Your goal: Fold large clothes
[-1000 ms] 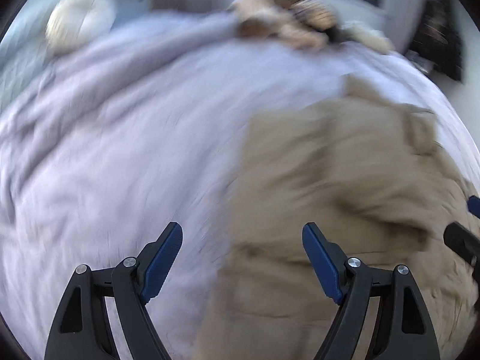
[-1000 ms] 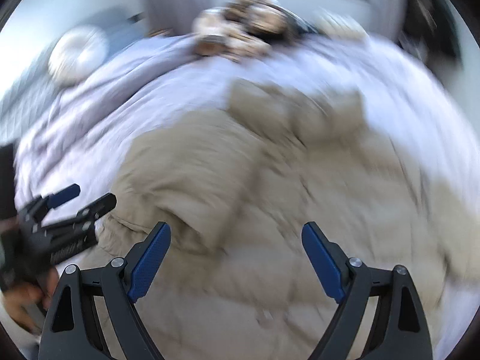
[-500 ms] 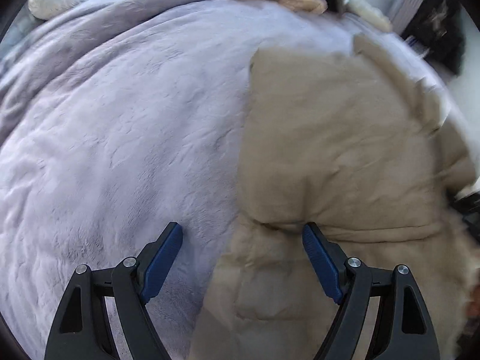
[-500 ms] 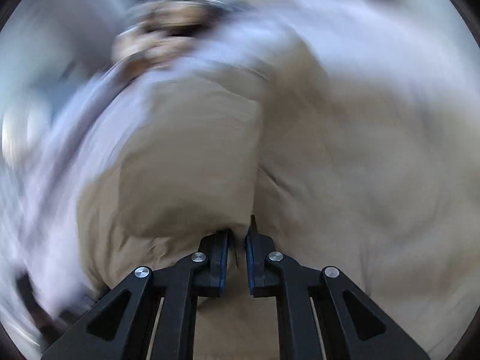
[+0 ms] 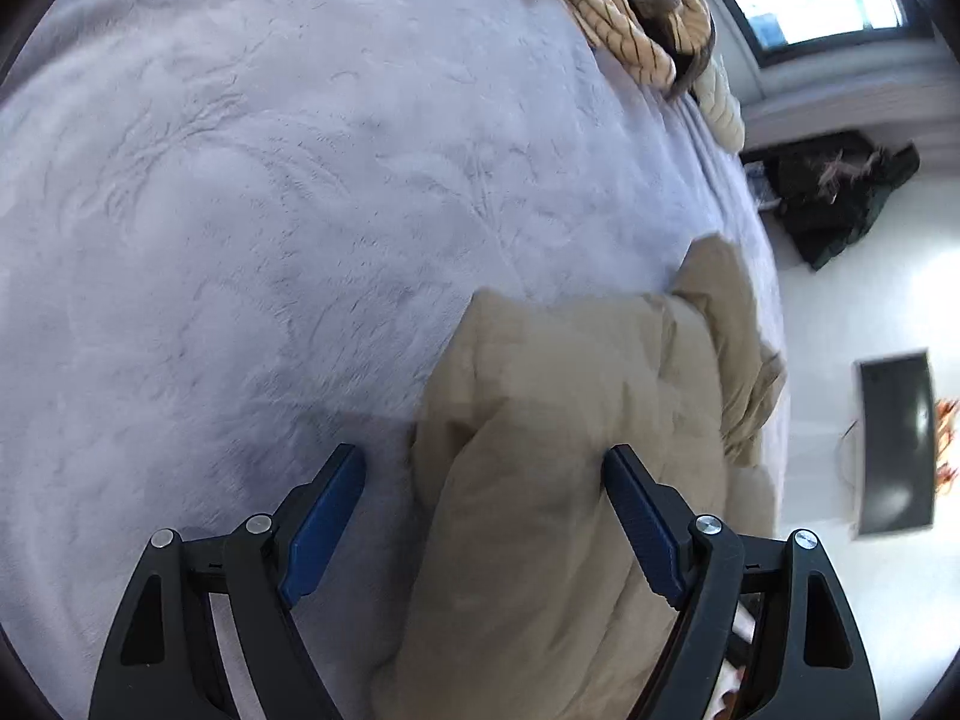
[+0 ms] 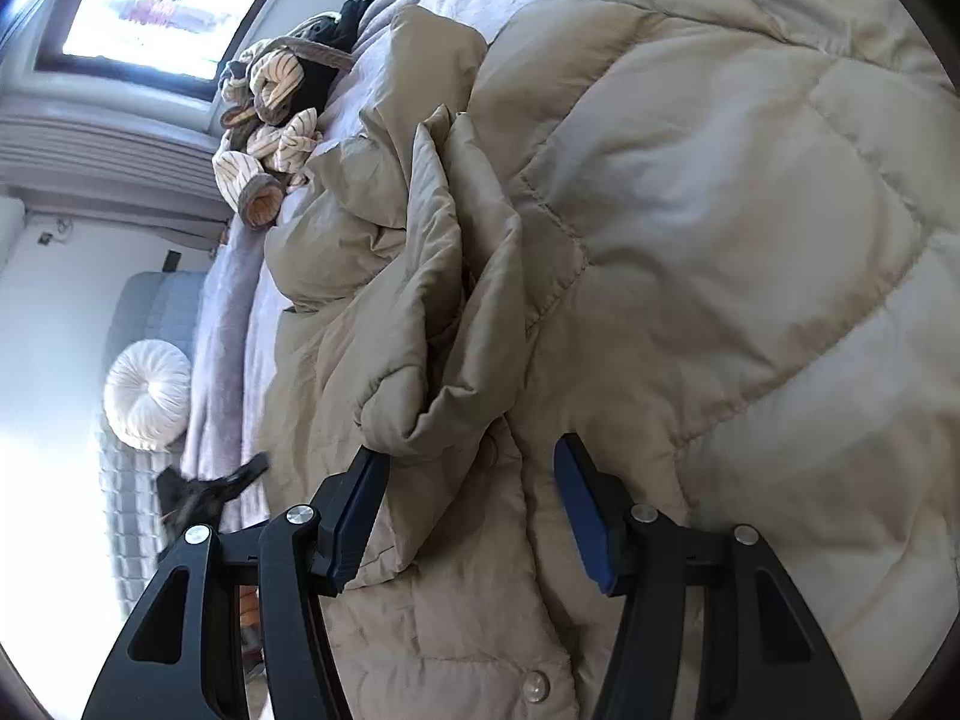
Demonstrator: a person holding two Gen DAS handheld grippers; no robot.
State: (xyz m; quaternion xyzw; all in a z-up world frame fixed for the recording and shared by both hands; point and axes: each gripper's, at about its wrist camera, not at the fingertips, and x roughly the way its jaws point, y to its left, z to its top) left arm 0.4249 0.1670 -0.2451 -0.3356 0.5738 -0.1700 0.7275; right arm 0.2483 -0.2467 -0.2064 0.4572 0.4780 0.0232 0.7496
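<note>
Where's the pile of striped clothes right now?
The striped clothes sit at the far edge of the lavender blanket below the window, beyond the beige puffer jacket: upper left in the right wrist view, top right in the left.

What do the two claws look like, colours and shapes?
Both match. The left claw and the right claw each have two black plastic arms with triangular cut-outs and round silver bolts at the joints. Each finger ends in a flat, dark blue pad. No cables, markings or sleeves show in either wrist view.
</note>
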